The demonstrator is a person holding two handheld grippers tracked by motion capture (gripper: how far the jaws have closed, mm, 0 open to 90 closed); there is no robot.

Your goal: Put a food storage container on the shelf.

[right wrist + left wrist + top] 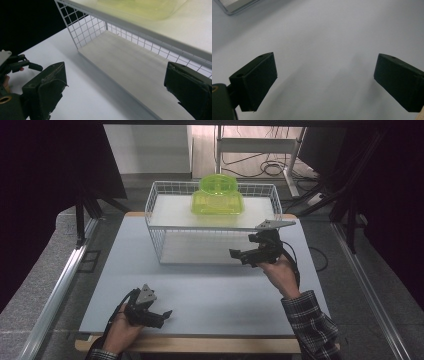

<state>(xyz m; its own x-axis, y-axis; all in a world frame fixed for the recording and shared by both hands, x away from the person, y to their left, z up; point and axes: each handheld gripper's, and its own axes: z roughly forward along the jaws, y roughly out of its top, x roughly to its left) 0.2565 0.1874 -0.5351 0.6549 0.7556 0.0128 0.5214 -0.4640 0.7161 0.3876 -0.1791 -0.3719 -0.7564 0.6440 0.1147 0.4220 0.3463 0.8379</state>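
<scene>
High view: above, facing forward-down on table point(200, 290).
Left gripper view: close over tabletop.
Right gripper view: near wire rack point(125, 27) (shared with high view).

A translucent lime-green plastic container point(218, 195) sits upright on the top shelf of the white wire rack point(160, 227), toward the far side.
</scene>
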